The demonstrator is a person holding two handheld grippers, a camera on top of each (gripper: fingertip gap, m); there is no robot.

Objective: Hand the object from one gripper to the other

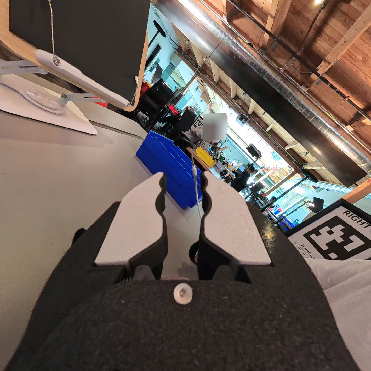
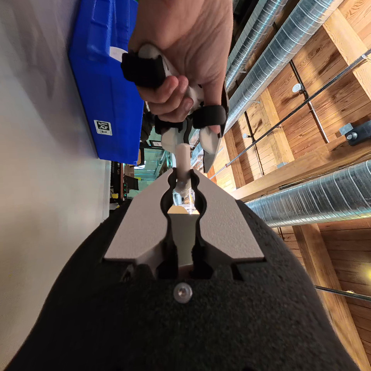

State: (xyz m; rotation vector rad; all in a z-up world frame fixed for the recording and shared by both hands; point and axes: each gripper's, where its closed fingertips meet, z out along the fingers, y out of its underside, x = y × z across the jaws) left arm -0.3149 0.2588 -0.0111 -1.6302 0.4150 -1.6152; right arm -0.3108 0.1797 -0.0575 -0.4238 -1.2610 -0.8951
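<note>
Your right gripper [image 2: 181, 176] pinches a small cream peg [image 2: 182, 160] at its fingertips, the far end meeting your left gripper [image 2: 187, 138].

In the right wrist view, your fingers are pressed onto the peg's near end; your bare hand [image 2: 180, 52] works the other tool, whose tips touch or sit just beside the peg's far end, though you cannot tell if they grip it. In the left wrist view, your fingers [image 1: 138, 210] stand spread, nothing seen between them but a thin white cord [image 1: 195, 180] beyond; a blue bin [image 1: 168, 166] rests on the grey tabletop [image 1: 50, 200]. The peg looks light, stiff and smooth, so likely slippery: take the exposed middle, squarely, before releasing.
</note>
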